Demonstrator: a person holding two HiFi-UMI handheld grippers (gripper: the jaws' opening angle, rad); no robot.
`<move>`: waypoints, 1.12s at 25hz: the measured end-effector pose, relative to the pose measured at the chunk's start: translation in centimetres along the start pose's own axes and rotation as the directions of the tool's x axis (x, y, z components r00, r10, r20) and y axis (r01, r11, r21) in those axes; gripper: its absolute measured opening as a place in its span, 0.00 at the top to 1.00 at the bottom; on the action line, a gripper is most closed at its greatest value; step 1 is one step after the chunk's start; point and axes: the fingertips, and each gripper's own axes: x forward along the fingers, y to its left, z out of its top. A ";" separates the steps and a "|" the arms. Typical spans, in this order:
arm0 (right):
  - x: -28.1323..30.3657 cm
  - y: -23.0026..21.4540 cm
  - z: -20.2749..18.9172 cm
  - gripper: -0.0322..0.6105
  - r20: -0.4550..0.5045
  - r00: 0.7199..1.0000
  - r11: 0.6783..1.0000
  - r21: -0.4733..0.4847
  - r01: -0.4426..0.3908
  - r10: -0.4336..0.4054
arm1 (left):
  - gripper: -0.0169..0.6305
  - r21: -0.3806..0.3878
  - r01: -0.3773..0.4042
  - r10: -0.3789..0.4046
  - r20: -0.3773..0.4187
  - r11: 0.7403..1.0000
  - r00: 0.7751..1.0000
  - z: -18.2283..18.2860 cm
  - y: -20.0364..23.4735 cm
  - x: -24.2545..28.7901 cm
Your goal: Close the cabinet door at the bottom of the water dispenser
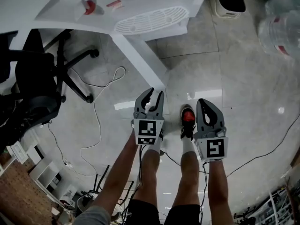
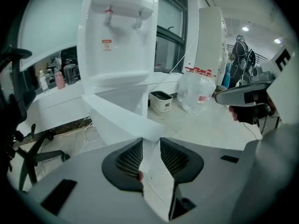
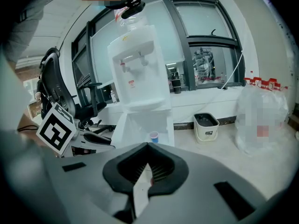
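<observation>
1. The cabinet door (image 1: 140, 60) at the foot of the water dispenser (image 1: 150, 20) stands swung wide open; the closing is all left to do.
2. The left hand-held gripper (image 1: 154, 93) straddles the door's free edge, jaws partly apart.
3. The right hand-held gripper (image 1: 205, 105) hangs alongside, jaws together and empty.

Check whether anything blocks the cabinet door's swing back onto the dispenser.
Nothing visible lies in the swing of the cabinet door. A small cup stands inside the cabinet, seemingly behind its front edge. The left tongs are at the door's free edge.
</observation>
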 end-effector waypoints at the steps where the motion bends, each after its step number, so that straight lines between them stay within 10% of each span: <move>1: 0.0 -0.2 0.0 0.93 -0.003 1.000 1.000 0.003 0.004 -0.004 | 0.77 0.003 0.003 -0.003 0.000 1.000 1.000 0.2 -0.2 0.2; 28: 1.1 -8.3 1.1 0.93 0.085 0.988 0.988 0.096 0.122 -0.130 | 0.82 0.074 0.038 -0.044 0.069 0.997 0.997 7.7 -3.9 7.3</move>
